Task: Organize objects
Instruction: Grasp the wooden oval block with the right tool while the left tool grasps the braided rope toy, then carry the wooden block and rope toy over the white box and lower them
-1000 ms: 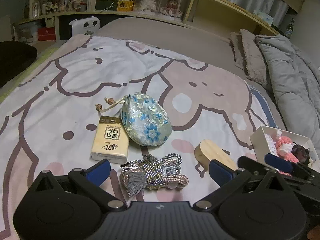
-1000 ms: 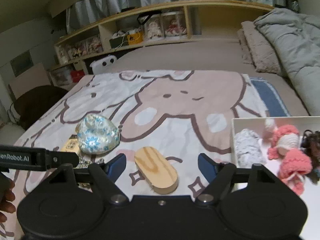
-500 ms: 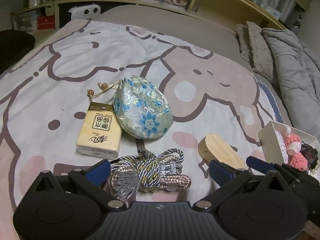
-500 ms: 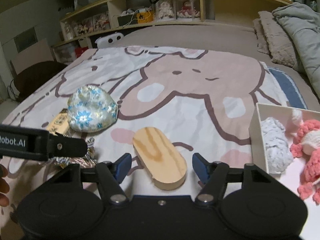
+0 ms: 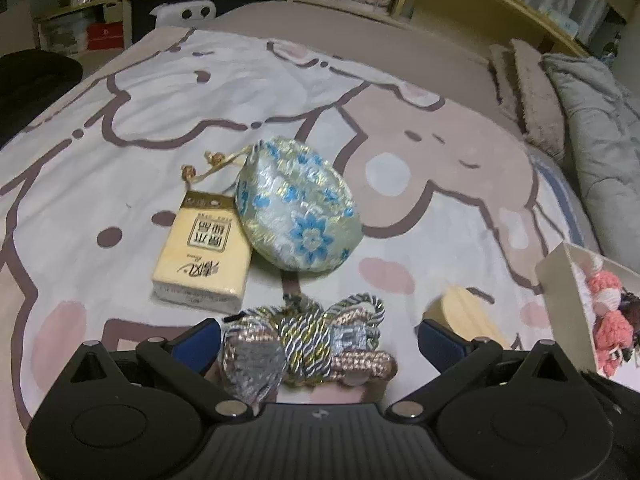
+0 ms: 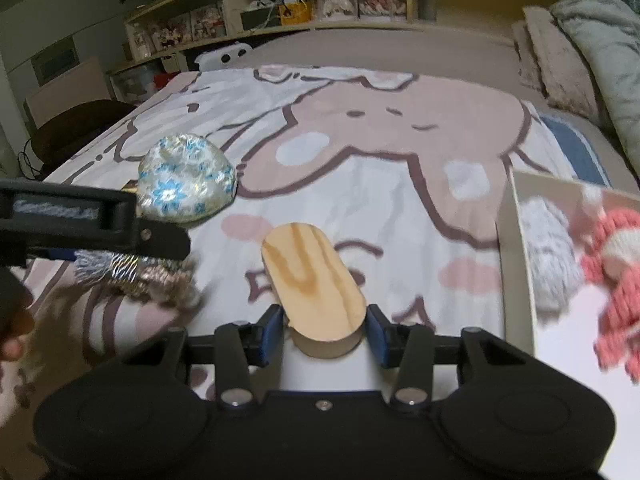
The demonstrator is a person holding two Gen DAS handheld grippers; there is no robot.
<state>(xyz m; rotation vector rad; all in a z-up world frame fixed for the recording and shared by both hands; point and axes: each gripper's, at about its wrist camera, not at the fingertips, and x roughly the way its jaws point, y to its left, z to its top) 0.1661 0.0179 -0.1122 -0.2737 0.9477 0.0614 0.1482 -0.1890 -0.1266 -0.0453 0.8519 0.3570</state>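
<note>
A bundle of braided cord with a tassel (image 5: pixel 304 340) lies on the cartoon-print bedspread between the fingers of my left gripper (image 5: pixel 318 336), which is open; its pads stand clear of the cord. Behind it lie a yellow tissue pack (image 5: pixel 200 256) and a blue-flowered brocade pouch (image 5: pixel 296 208). My right gripper (image 6: pixel 324 332) is low over an oval wooden block (image 6: pixel 312 280). Its jaws are closing, and the pads sit against the sides of the block's near end. The cord bundle (image 6: pixel 136 276) and pouch (image 6: pixel 186 178) show to the left there.
A white box (image 6: pixel 516 248) at the right holds pink (image 6: pixel 616 256) and grey crochet pieces. The left gripper's black housing (image 6: pixel 80 220) crosses the right wrist view, with a hand (image 6: pixel 12 340) below. Pillows and a grey duvet (image 5: pixel 600 140) lie right; shelves stand behind.
Both grippers have sunk toward the bed. The right jaws have narrowed from wide apart to tight around the wooden block. The left gripper has come down around the cord bundle, still wide.
</note>
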